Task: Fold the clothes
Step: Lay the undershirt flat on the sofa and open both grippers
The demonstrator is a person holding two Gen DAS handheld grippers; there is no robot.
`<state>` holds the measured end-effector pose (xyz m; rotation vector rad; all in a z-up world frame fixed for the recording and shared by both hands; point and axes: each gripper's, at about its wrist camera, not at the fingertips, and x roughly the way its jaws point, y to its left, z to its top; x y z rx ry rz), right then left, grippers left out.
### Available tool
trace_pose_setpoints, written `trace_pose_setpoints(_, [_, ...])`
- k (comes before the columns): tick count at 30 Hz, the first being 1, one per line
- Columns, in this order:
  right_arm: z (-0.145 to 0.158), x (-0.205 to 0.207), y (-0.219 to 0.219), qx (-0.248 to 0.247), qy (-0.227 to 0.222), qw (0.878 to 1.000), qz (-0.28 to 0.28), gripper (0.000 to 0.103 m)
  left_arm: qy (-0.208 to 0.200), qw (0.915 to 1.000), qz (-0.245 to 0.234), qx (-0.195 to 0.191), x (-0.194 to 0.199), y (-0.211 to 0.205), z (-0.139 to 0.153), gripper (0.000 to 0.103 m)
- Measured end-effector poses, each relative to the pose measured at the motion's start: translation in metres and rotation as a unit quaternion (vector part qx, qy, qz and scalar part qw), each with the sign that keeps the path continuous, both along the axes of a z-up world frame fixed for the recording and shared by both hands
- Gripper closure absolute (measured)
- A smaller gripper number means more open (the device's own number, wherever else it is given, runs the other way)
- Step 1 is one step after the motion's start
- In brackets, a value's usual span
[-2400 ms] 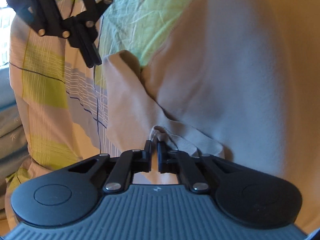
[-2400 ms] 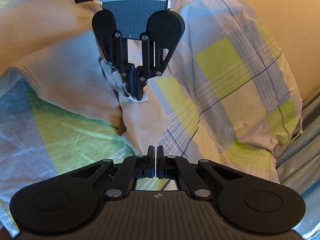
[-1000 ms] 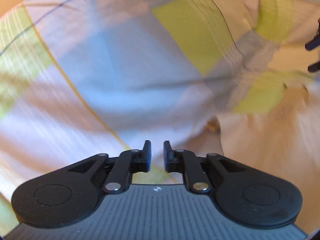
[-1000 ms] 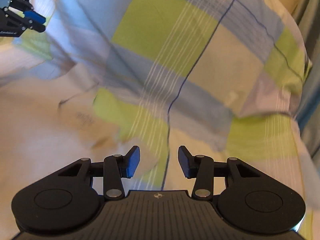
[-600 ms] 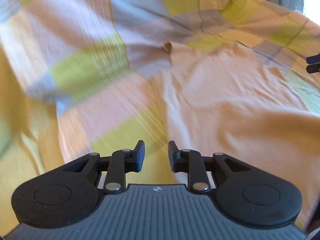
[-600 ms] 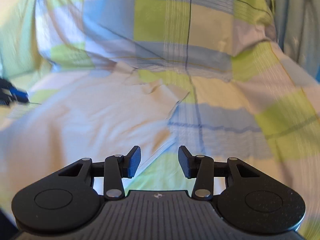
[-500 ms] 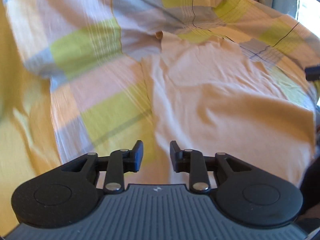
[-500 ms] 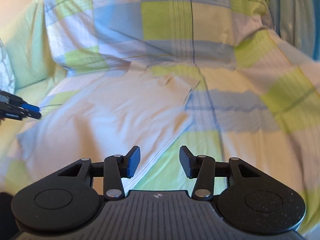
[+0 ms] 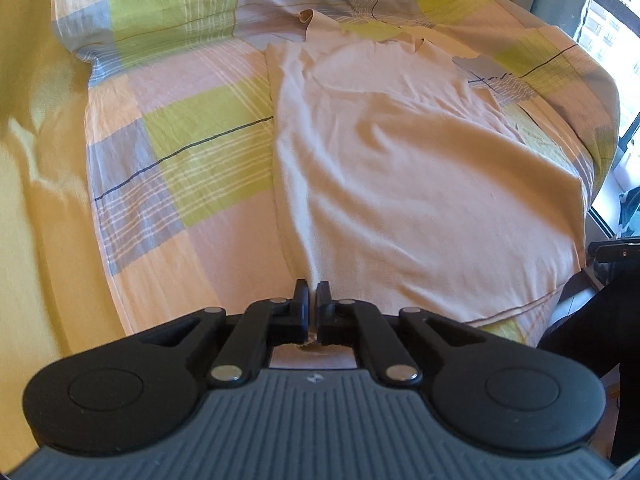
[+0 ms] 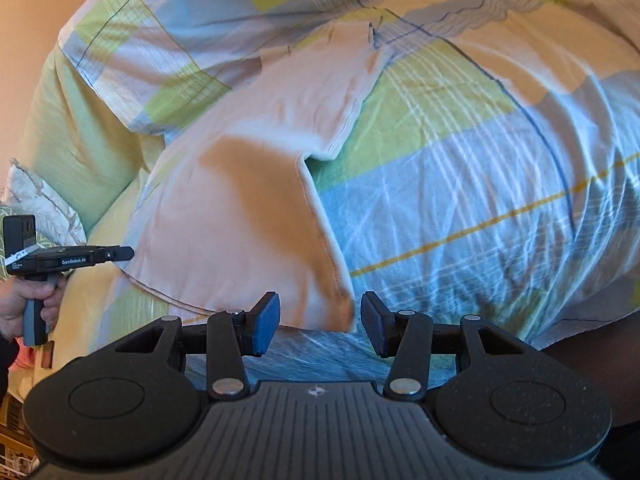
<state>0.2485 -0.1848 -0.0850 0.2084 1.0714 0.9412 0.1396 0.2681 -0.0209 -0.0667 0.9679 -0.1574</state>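
Tongs of the left gripper [image 9: 312, 306] pinch the near left corner of the pale shirt [image 9: 400, 168]; the right gripper [image 10: 320, 324] gapes around its near right corner. Shirt lies flat on the checked bedspread [image 9: 184, 128], collar far.

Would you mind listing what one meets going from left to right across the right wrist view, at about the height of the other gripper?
Hand on the handle → left gripper → pale shirt → checked bedsheet.
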Motion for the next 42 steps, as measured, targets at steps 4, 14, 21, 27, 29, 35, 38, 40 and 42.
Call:
trace_pose_setpoints(4, [-0.014, 0.007, 0.004, 0.010, 0.018, 1.000, -0.013, 0.056, -0.003, 0.9999, 0.003, -0.010, -0.005, 0.004, 0.000, 0.103])
trace_pose_setpoints(14, [-0.015, 0.000, -0.014, 0.007, 0.036, 0.999, -0.014, 0.102, -0.017, 0.9997, -0.004, -0.017, -0.017, 0.003, 0.011, 0.103])
trace_pose_setpoints(21, [0.038, -0.030, -0.042, -0.037, 0.003, 0.999, 0.034, 0.102, 0.004, 0.9977, -0.063, -0.023, -0.059, -0.009, 0.031, 0.103])
trace_pose_setpoints(27, [0.034, -0.033, -0.050, -0.110, -0.018, 0.994, 0.014, 0.089, 0.051, 0.9943, -0.093, -0.009, -0.073, -0.020, 0.015, 0.103])
trace_pose_setpoints(29, [0.038, -0.027, -0.057, -0.110, -0.034, 0.993, -0.003, 0.089, 0.047, 0.9957, -0.079, -0.009, -0.071, -0.013, 0.017, 0.102])
trace_pose_setpoints(35, [0.053, -0.011, -0.040, -0.080, -0.075, 0.994, 0.012, 0.086, 0.012, 0.9994, -0.031, 0.006, -0.049, 0.014, 0.038, 0.097])
trace_pose_setpoints(38, [0.055, -0.001, -0.019, -0.069, -0.086, 0.994, 0.025, 0.086, -0.001, 0.9997, -0.014, 0.021, -0.030, 0.021, 0.044, 0.094])
trace_pose_setpoints(40, [0.055, 0.006, -0.002, -0.061, -0.092, 0.993, 0.039, 0.085, -0.010, 0.9996, -0.003, 0.024, -0.013, 0.024, 0.045, 0.087])
trace_pose_setpoints(42, [0.055, 0.014, 0.013, -0.058, -0.102, 0.992, 0.050, 0.083, -0.018, 0.9997, 0.003, 0.019, 0.007, 0.024, 0.042, 0.082])
